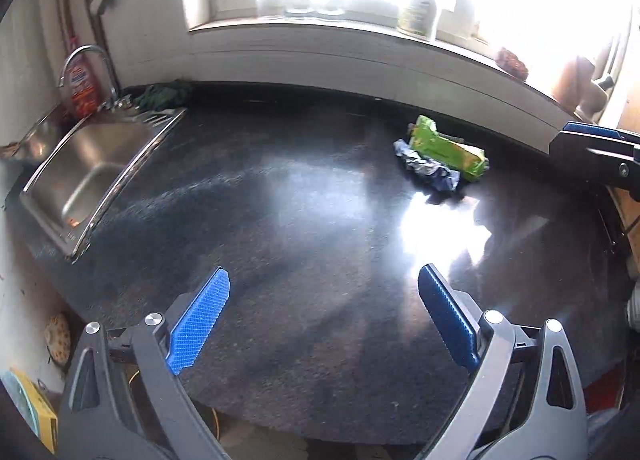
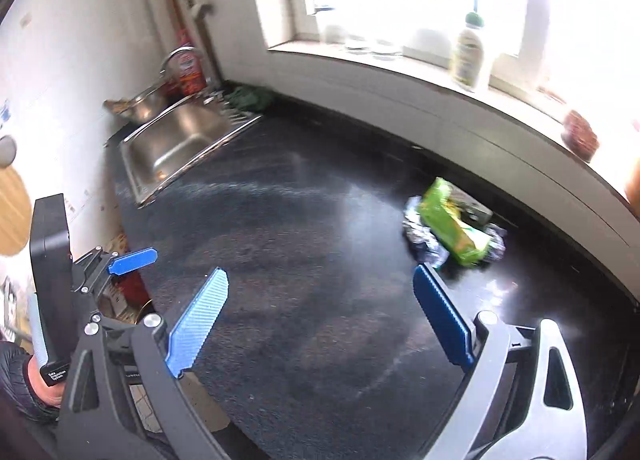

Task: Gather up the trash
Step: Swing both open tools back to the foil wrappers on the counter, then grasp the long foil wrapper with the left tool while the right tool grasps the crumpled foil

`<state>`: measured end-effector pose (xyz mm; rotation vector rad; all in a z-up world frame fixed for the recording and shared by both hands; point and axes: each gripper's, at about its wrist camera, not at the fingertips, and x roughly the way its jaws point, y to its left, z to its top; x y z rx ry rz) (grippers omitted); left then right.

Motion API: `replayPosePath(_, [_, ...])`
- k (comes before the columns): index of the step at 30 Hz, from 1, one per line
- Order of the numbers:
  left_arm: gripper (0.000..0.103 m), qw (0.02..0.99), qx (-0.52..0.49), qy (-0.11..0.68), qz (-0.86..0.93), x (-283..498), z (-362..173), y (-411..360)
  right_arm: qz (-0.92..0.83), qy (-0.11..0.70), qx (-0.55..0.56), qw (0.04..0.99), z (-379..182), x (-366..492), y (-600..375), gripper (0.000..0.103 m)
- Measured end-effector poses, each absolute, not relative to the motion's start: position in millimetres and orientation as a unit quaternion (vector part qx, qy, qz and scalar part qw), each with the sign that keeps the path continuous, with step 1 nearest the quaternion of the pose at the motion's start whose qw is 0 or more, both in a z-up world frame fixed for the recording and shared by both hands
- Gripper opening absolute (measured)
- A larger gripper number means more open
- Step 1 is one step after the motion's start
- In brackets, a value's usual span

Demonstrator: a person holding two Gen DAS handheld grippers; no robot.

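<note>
Both grippers hang over a dark counter [image 1: 304,188] with fingers spread wide and nothing between them: the left gripper [image 1: 324,316] in its own view, the right gripper [image 2: 320,316] in its own. The trash, a green wrapper [image 1: 448,148] on crumpled foil [image 1: 426,169], lies right of centre near the back wall. A sink [image 1: 92,164] sits at left. Only the right view shows the left gripper from outside, at lower left, a hand [image 2: 40,384] on its handle, and a bottle [image 2: 467,54] clearly on the sill.
</note>
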<state>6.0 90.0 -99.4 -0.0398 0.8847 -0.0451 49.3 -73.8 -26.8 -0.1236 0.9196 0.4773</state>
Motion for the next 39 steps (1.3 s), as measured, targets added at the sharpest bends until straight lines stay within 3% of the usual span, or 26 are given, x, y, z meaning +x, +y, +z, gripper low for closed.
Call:
replayPosePath(10, [0.093,0.892,0.020,0.442,-0.094,51,-94,-5,0.110,0.440,0.010,0.891,-36,43,-199,0.091])
replayPosePath(25, [0.093,0.874,0.004,0.479,-0.075,149,-139,-39,0.107,0.469,0.008,0.877,-68,102,-224,0.091])
replayPosePath(32, [0.093,0.853,-0.024,0.518,-0.056,212,-181,-45,0.100,0.501,0.018,0.860,-99,147,-236,0.091])
replayPosePath(39, [0.093,0.844,0.019,0.535,-0.044,240,-208,-36,0.103,0.535,0.013,0.838,-145,194,-235,0.091])
